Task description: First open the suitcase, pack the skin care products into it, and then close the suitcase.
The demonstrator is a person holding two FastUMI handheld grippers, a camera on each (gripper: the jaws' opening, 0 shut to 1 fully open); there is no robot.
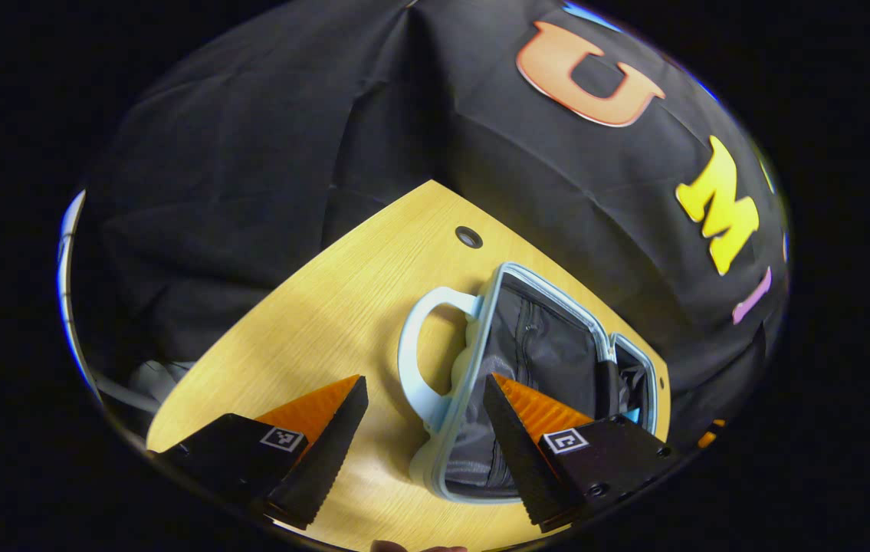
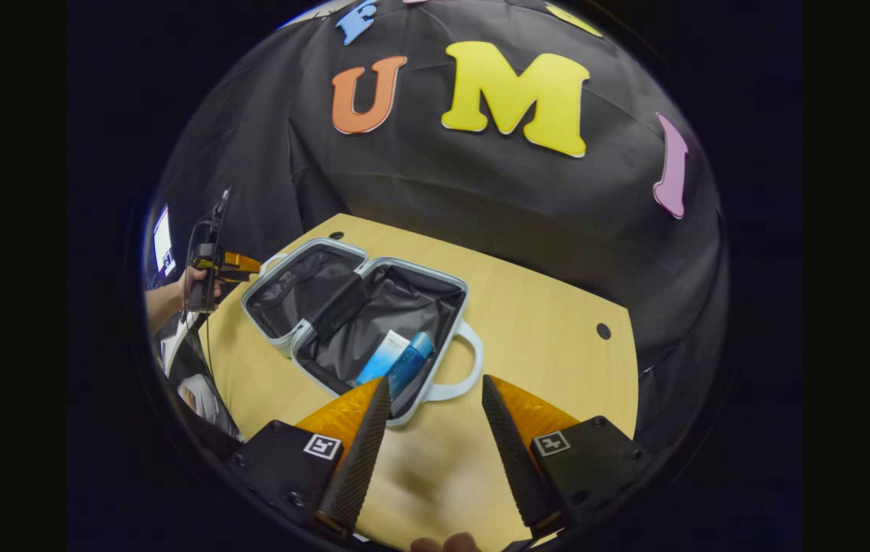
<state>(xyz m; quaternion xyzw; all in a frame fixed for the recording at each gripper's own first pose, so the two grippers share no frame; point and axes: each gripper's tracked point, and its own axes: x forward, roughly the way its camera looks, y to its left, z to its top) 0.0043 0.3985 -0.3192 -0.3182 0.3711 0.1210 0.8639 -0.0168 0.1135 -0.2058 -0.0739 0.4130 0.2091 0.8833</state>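
A pale blue suitcase (image 2: 304, 346) lies wide open on the wooden table (image 2: 542, 307), dark lining up. In its nearer half rest a white-and-blue box (image 2: 381, 356) and a blue bottle (image 2: 410, 364). My right gripper (image 2: 428, 399) is open above the table, just short of the case's handle (image 2: 464, 366). In the left gripper view the left gripper (image 1: 423, 395) hovers open over the handle (image 1: 413, 360) of the suitcase (image 1: 480, 337), one finger above the lining. The right gripper view also shows the left gripper (image 2: 239, 264), held by a hand beyond the case.
Cable holes (image 2: 603, 331) (image 1: 469, 237) pierce the tabletop near its back edge. The black cloth wall rises close behind the table. At the far left a lit screen (image 2: 162, 241) stands past the table edge.
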